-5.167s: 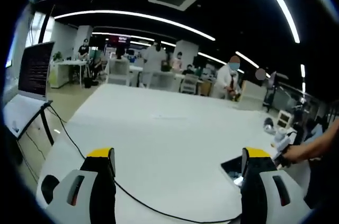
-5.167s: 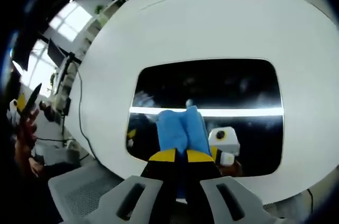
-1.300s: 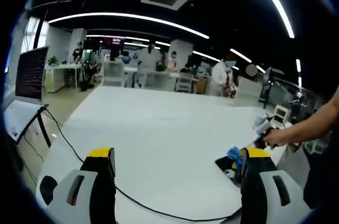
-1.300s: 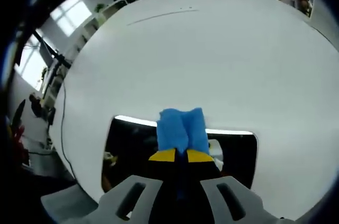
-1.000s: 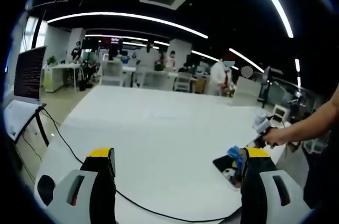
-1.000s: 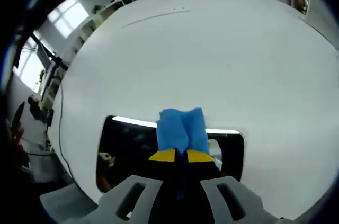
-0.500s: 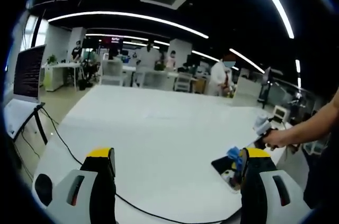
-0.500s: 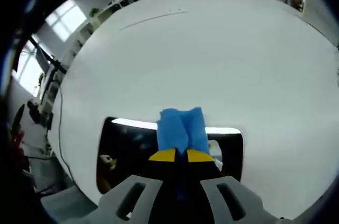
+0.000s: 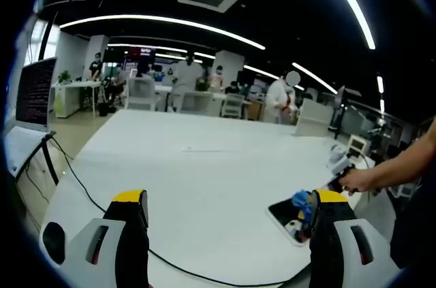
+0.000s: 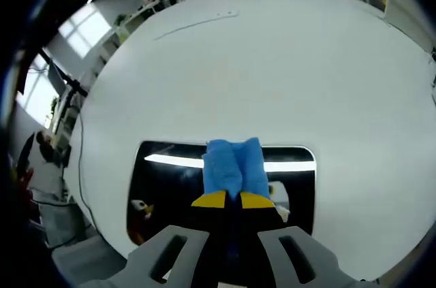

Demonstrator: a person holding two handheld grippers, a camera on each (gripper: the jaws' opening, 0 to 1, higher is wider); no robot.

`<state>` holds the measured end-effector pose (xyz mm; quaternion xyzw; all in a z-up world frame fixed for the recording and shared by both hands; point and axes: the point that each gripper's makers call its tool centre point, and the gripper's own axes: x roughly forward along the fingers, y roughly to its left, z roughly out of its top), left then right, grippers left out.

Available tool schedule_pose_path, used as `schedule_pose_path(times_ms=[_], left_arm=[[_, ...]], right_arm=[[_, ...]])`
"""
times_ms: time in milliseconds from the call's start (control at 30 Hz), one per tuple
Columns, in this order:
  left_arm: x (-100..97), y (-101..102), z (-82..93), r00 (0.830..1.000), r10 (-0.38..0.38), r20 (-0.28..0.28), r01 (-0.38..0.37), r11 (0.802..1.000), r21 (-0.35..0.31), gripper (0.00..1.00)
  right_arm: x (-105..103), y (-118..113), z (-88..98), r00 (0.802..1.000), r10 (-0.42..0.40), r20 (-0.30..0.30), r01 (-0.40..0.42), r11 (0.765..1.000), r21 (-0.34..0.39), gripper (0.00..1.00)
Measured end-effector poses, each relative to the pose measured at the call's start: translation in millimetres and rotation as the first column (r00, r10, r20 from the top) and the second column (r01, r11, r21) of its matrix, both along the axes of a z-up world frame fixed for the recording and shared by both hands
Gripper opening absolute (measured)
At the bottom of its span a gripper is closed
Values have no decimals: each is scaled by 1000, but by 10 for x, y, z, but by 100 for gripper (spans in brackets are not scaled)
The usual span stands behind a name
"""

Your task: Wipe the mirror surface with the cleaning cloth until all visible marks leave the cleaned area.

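Right gripper view: claw (image 10: 227,199) pinches cloth (image 10: 233,166) over mirror (image 10: 170,186).

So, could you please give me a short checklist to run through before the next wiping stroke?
1. Blue cleaning cloth clamped in the right gripper: ok.
2. Cloth over the mirror: ok; contact with the glass: cannot tell.
3. Mirror lying flat on the white table, whole outline in view: ok.
4. Marks remaining on the mirror: cannot tell, reflections dominate.
5. Left gripper open and apart from the mirror: ok.
6. Black cable away from the mirror: ok.
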<state>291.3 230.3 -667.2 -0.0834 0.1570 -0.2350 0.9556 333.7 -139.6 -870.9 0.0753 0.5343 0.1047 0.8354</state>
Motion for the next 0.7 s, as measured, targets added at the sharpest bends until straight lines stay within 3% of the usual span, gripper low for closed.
schedule_pose_path(times_ms=[400,500,700], left_arm=[[37,-189,-63,1000,-18,-6,18,1000,2,100],[8,-242,-49,1000,-6,-15,7,1000,5,100],[-57,-294,-57,1000,-17,-25,18,999,50,100]], right_arm=[[-282,-14,-1,1000,-13,-19,14,999,46,0],[-372,1,7,999,36,-22,-35,999,19,0],[-537,28,4,998,42,-42,-40,998,52,0]])
